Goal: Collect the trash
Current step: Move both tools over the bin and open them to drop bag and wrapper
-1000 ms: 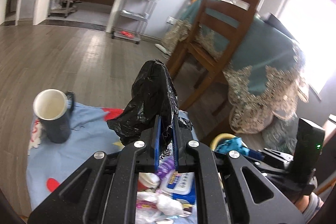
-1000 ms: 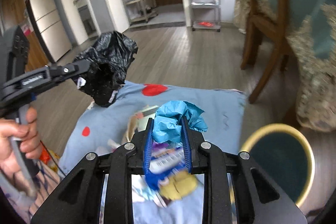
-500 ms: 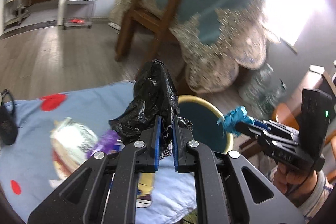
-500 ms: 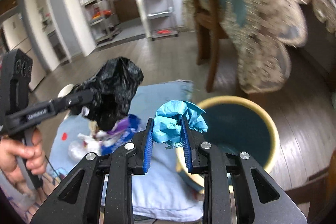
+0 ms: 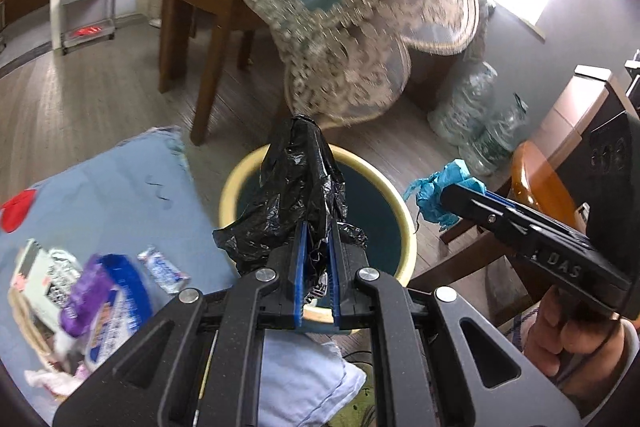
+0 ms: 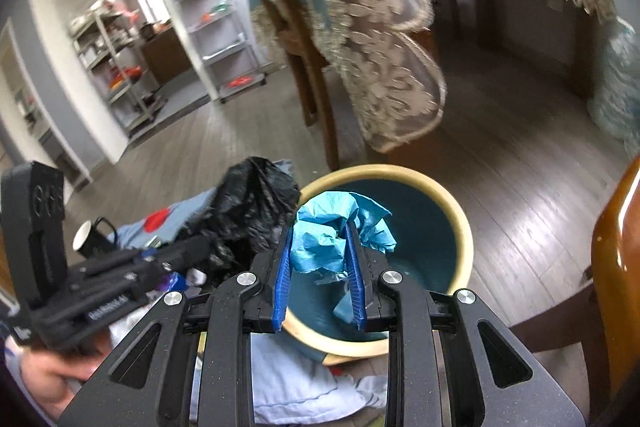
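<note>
Trash is in both claws: we see the left gripper (image 5: 316,259) with its blue pads nearly closed on a crumpled black plastic bag (image 5: 296,199), and the right gripper (image 6: 320,263) clamped a little wider on a wad of blue paper (image 6: 340,227). Both bundles now hang over the mouth of the round bin (image 5: 400,215), whose cream rim and dark teal inside fill the middle of each wrist view.

A second ago neither piece was there. The black bag was held above the pale blue cloth (image 5: 112,195) beside the mug (image 6: 90,237), and the blue paper sat above the wrappers, with the bin only at the lower right of the right wrist view. Since then both hands have swung across to the bin, and the cloth's edge has slid to the left side of the left wrist view. The grip on each piece looks unchanged (the same folds stick out past the pads).

Other litter still lies on the cloth near its lower left: a purple and blue packet (image 5: 108,303) and a small white sachet (image 5: 164,269). Beyond the bin stand a wooden chair (image 5: 200,27) and a table draped in a lace-edged cloth (image 5: 360,39). The mug now shows only in the right wrist view, behind the left gripper's handle.
</note>
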A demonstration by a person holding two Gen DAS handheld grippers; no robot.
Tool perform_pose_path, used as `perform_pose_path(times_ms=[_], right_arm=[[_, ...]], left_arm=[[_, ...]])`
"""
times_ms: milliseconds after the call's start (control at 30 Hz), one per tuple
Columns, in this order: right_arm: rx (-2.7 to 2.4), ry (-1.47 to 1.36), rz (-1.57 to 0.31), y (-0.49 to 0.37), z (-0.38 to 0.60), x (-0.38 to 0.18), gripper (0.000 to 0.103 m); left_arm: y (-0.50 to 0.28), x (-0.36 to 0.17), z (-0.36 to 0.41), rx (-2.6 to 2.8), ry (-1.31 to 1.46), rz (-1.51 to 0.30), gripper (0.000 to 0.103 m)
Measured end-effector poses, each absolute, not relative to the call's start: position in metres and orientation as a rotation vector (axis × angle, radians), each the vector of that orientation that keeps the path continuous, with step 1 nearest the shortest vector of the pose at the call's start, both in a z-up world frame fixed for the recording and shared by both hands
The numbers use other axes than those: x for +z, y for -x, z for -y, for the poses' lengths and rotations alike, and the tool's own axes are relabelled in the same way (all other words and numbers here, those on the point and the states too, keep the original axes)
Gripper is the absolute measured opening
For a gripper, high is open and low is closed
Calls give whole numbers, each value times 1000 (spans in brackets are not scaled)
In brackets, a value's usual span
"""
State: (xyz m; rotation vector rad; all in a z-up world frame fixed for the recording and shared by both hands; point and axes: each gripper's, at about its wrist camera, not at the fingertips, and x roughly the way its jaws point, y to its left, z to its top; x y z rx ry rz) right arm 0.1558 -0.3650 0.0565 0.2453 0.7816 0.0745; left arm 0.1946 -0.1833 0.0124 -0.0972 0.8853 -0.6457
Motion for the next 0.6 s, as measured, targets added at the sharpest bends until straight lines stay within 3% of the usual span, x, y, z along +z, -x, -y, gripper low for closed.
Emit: perform_pose_path(times_ms=[167,233,400,600], right_arm=[[54,-262,-793,-156,371,52,27],[49,-273,-801,-157,375,50,27],[39,-295,-829,-163,381,43,27],[33,-277,-864,-172,375,32,27]], left_arm=[[-208,-12,209,-669,92,-947,9],[-212,-22,215,-660,88,-967,14],[-215,-26,213,-644,106,-964,58],[-216,-11,191,-604,115,-920,68]])
